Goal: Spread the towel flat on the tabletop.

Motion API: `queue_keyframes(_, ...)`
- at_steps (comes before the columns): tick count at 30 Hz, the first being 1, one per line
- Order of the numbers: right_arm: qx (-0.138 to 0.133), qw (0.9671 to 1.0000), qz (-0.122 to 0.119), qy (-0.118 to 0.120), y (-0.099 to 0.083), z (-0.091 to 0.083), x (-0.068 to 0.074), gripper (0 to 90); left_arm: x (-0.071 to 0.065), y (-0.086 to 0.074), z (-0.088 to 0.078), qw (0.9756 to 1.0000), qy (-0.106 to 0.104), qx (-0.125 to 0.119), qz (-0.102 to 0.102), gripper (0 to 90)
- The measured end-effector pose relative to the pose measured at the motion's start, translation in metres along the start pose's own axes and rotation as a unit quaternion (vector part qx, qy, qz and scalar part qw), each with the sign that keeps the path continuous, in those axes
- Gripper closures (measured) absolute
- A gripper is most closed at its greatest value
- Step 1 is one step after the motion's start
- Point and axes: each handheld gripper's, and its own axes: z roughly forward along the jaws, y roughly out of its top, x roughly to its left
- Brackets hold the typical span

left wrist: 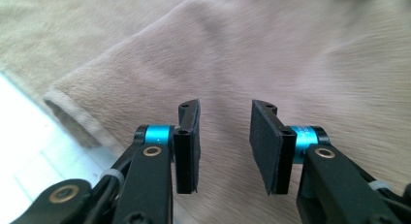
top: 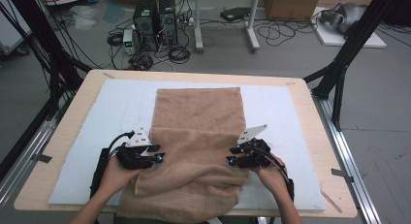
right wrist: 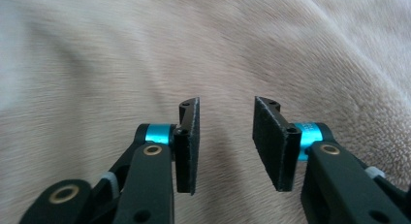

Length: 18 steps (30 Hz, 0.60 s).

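Note:
A tan towel point(top: 196, 136) lies down the middle of the white pad point(top: 111, 107), its near part folded over and hanging past the table's front edge. My left gripper point(top: 156, 153) hovers at the towel's left edge, my right gripper point(top: 232, 156) at its right edge. In the left gripper view the jaws of my left gripper point(left wrist: 224, 144) stand apart over the towel point(left wrist: 271, 54), with nothing between the pads; a folded hem shows at the left. The right gripper point(right wrist: 225, 144) is likewise open above the towel point(right wrist: 145, 54), its pads bare.
The pad rests on a wooden table point(top: 72, 112) with metal frame rails at both sides. Beyond the far edge are computer towers point(top: 155, 23), cables and table legs on the floor. Bare pad lies left and right of the towel.

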Motion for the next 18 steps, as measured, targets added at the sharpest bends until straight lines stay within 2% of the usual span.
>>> queue_keyframes(1, 0.005, 1.0000, 0.007, 0.002, 0.000, 0.004, -0.003, 61.5, 0.002, -0.001, 0.006, 0.9999, 0.002, 0.015, -0.003, 62.2)
queue_keyframes(3, 0.019, 0.9998, 0.008, 0.002, -0.001, 0.012, -0.005, 62.2, 0.005, -0.005, 0.015, 0.9988, -0.012, 0.048, -0.004, 64.4)
queue_keyframes(4, 0.028, 0.9995, 0.010, 0.007, -0.001, 0.016, -0.005, 63.6, 0.005, -0.007, 0.016, 0.9990, -0.015, 0.042, -0.002, 68.0)
queue_keyframes(6, 0.020, 0.9997, 0.009, 0.006, -0.003, 0.018, -0.003, 69.4, 0.004, -0.010, 0.015, 0.9993, -0.021, 0.032, 0.001, 78.9)
queue_keyframes(7, 0.018, 0.9997, 0.008, 0.011, -0.003, 0.018, -0.003, 77.3, 0.003, -0.010, 0.014, 0.9992, -0.022, 0.033, 0.006, 82.3)
queue_keyframes(8, 0.015, 0.9996, 0.006, 0.022, -0.004, 0.018, -0.003, 80.5, 0.003, -0.010, 0.013, 0.9991, -0.024, 0.033, 0.008, 84.6)
queue_keyframes(12, 0.017, 0.9991, -0.009, 0.038, -0.004, 0.018, 0.003, 84.1, 0.000, -0.014, 0.006, 0.9987, -0.028, 0.039, 0.013, 86.4)
queue_keyframes(18, 0.020, 0.9973, -0.027, 0.066, -0.004, 0.009, 0.019, 84.1, -0.010, -0.030, -0.019, 0.9984, -0.051, 0.024, 0.009, 86.6)
